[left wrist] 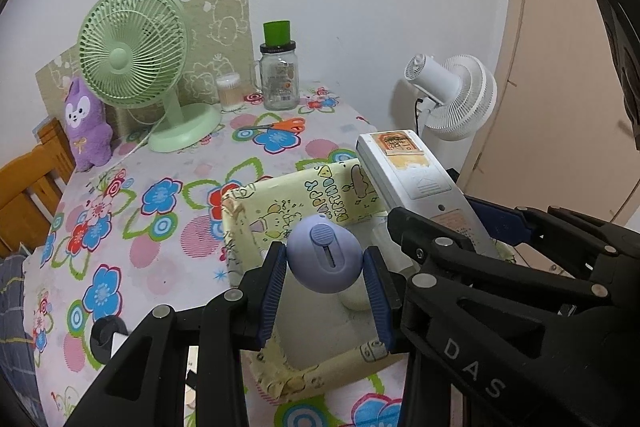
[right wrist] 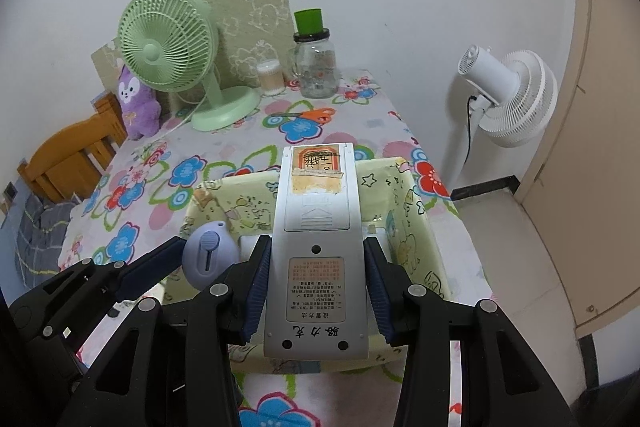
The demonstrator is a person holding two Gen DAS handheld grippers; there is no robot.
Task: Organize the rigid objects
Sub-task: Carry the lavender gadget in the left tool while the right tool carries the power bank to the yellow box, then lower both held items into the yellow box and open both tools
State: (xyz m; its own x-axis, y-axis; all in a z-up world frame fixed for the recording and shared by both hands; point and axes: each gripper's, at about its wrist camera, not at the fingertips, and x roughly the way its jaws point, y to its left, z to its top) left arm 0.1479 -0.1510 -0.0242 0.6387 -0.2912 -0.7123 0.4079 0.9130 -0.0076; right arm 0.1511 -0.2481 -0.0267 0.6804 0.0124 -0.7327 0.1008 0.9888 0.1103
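A yellow cartoon-print box (left wrist: pixel 240 227) stands open at the table's near edge; it also shows in the right wrist view (right wrist: pixel 416 227). My left gripper (left wrist: pixel 326 291) is shut on a round lilac gadget (left wrist: pixel 325 255) and holds it over the box. My right gripper (right wrist: pixel 316 291) is shut on a white remote control (right wrist: pixel 316 227), back side up, over the box. The remote (left wrist: pixel 416 179) and the right gripper (left wrist: pixel 500 247) appear at the right of the left wrist view. The lilac gadget (right wrist: pixel 208 259) appears at the left of the right wrist view. White items lie inside the box, partly hidden.
On the floral tablecloth (left wrist: pixel 160 227) stand a green desk fan (left wrist: pixel 136 55), a purple plush (left wrist: pixel 86 123), a glass jar with green lid (left wrist: pixel 279 71), a cotton-swab tub (left wrist: pixel 229 93) and orange scissors (left wrist: pixel 280 125). A white floor fan (right wrist: pixel 508 95) stands right; a wooden chair (right wrist: pixel 72 155) stands left.
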